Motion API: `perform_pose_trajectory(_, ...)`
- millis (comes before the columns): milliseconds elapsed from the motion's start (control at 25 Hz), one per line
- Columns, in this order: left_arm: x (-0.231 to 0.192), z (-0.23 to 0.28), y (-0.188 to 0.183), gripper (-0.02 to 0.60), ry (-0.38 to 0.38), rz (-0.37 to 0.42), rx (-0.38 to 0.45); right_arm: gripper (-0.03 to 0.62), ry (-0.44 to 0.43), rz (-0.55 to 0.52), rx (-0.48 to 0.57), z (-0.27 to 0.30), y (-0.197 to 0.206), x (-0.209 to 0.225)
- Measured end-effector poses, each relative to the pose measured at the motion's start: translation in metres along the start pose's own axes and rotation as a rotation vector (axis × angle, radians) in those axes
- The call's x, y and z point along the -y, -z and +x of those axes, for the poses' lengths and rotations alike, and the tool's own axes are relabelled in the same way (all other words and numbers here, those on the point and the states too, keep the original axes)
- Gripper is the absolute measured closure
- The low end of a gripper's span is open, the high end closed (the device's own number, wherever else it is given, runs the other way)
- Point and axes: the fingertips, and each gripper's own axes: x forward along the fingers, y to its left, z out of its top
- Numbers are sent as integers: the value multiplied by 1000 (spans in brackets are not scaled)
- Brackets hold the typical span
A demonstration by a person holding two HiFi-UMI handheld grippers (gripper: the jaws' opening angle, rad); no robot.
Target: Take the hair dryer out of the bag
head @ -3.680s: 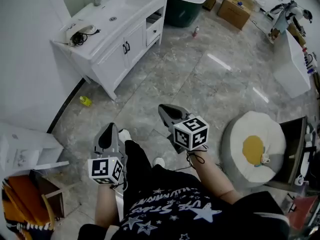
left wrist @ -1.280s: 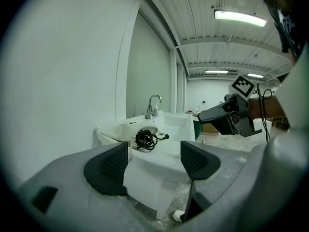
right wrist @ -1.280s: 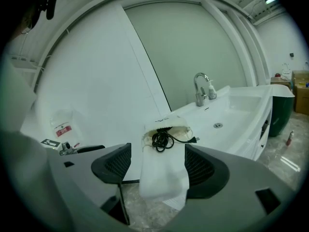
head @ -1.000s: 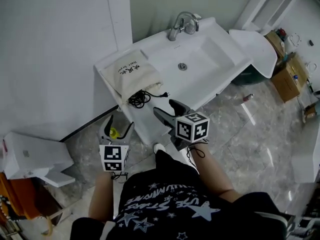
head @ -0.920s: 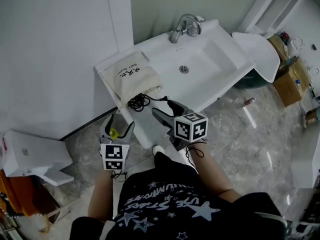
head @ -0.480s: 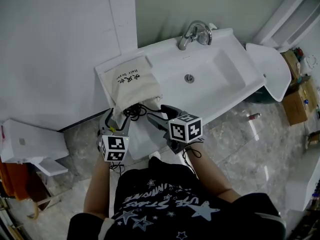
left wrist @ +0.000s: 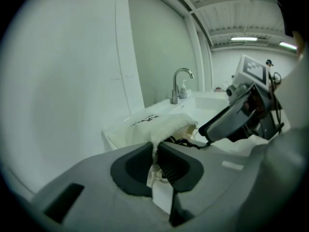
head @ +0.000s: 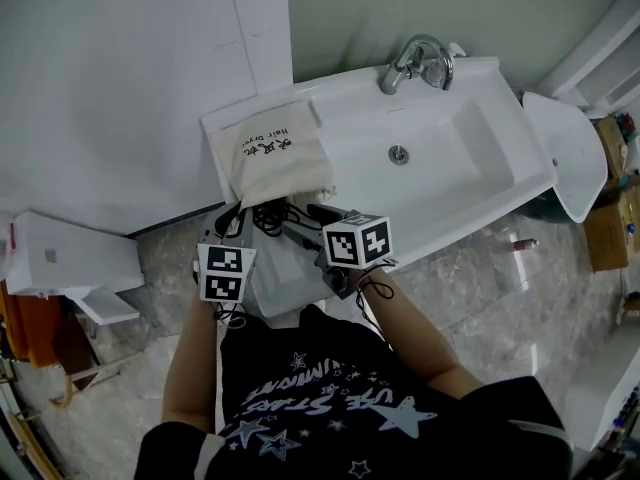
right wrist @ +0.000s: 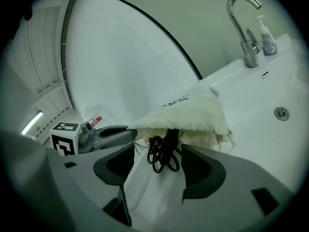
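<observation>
A cream drawstring bag (head: 272, 156) with black print lies on the white counter (head: 345, 208), left of the basin. A black coiled cord (head: 272, 214) spills from its near opening; the hair dryer itself is hidden inside. My left gripper (head: 232, 226) is at the bag's near left corner, its jaws closing with the bag's cloth (left wrist: 164, 124) pinched between the pads (left wrist: 171, 166). My right gripper (head: 300, 218) reaches in from the right. Its jaws are closing but still wide, and the cord coil (right wrist: 163, 154) hangs between them untouched by the pads (right wrist: 203, 170).
The sink basin (head: 430, 158) with a chrome faucet (head: 415, 58) lies right of the bag. A soap bottle (right wrist: 267, 33) stands by the faucet. A white wall rises right behind the counter. A white box (head: 60, 263) sits on the floor at the left.
Both grippers have moved forward to the bag's opening. The left jaws went from wide open to closed on the bag's edge. The right gripper dropped down around the cord.
</observation>
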Motion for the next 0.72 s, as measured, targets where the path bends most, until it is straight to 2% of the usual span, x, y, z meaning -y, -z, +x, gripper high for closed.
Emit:
perform_pose_trajectory(120,-3,2,-2,537,33,-20,-9,309,24,-4,-29,19,-5,4)
perform_pose_trajectory(280,-6,4,0,538,78,-53,-7,333,126,-22,-42,43,-16,20)
perform_pose_trajectory(360,-7,5,-1,538,110,-67,-5,331,149,-18,-60,54,-18,25)
perform_pose_trajectory(600,-12,12,-5,538,211,-103,20,335,147,108,-57,76,-29,25)
perform_pose_trajectory(720,-15,14,-4,538,269,-128,20,341,187,150,-63,83,-30,29)
